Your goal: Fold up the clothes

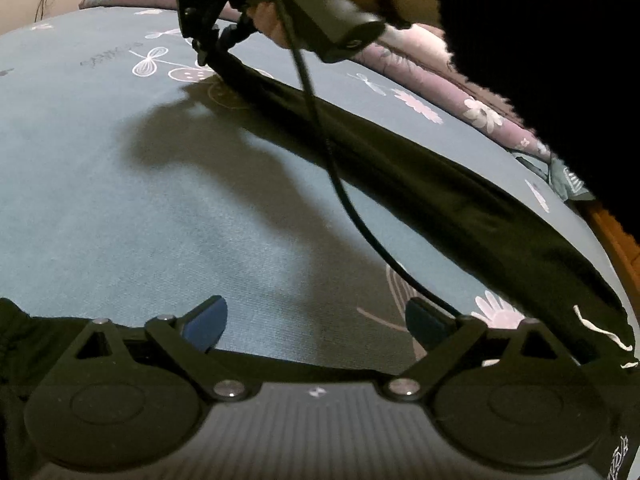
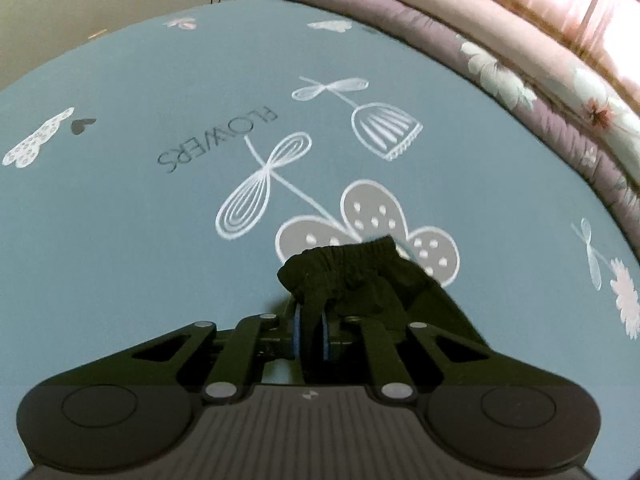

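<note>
Looking along my right gripper [image 2: 311,330], I see its blue pads pinched tight on the elastic hem of the black garment [image 2: 352,268], which bunches up just past the fingertips above the teal flowered bedsheet [image 2: 160,220]. From the left wrist view, that garment [image 1: 440,188] stretches as a dark band across the sheet toward the lower right. My left gripper [image 1: 316,326] stands wide apart, nothing between its pads, only sheet beyond. A folded floral quilt [image 2: 500,52] lies along the far edge.

surface: bed [image 2: 120,240], blue flower-print sheet | on it: folded quilts [image 2: 500,60] upper right, along far edge | black garment [image 1: 440,184] strip across right half
</note>
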Tool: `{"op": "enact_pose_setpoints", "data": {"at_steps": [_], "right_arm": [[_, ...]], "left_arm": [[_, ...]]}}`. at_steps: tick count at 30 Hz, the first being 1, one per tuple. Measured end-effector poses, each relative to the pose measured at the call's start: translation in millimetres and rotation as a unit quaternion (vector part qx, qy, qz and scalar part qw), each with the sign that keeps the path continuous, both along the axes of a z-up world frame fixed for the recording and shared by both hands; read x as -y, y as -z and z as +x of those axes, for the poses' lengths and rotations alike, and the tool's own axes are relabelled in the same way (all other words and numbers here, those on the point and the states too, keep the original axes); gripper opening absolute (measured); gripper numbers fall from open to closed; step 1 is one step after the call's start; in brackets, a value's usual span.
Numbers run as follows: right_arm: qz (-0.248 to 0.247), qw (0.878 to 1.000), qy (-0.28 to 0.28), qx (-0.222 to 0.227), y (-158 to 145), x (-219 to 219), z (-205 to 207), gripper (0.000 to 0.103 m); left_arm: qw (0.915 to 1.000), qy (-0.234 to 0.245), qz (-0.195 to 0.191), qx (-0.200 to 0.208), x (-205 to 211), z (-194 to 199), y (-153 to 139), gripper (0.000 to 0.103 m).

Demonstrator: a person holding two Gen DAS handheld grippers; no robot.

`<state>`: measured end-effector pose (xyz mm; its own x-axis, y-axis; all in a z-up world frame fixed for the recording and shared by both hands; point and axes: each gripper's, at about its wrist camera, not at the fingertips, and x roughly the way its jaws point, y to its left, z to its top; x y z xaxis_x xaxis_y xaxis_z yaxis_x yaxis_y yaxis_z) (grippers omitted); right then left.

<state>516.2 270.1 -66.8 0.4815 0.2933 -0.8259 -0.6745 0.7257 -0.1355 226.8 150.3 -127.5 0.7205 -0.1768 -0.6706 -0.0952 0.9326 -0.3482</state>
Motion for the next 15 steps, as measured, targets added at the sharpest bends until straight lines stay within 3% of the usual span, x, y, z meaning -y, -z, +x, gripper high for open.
{"op": "enact_pose_setpoints", "data": {"at_steps": [4,7,12,14,15], "right_arm": [[0.021,0.999,0.019,-0.028,9,7,10,0.017],[0.006,0.999,0.017,-0.044,13,11,7,0.02],[0.011,1.0,0.004,-0.024,-24,43,-16,0.025],[-0.002,1.0,0.01,-0.005,-47,69,-28,0.035],[-0.007,1.0,0.016,0.006,-59,84,-36,0.035]], "left_arm": [[1.0,-0.001,0.007,-0.003,1,-4,-3,0.096],[0.9999,-0.004,0.012,-0.008,1,-8,-4,0.096],[0.9994,-0.013,0.027,-0.02,7,-10,-10,0.096],[0.9992,-0.01,0.036,-0.013,13,-15,-16,0.096],[0.9992,-0.007,0.039,-0.006,16,-18,-20,0.096]]}}
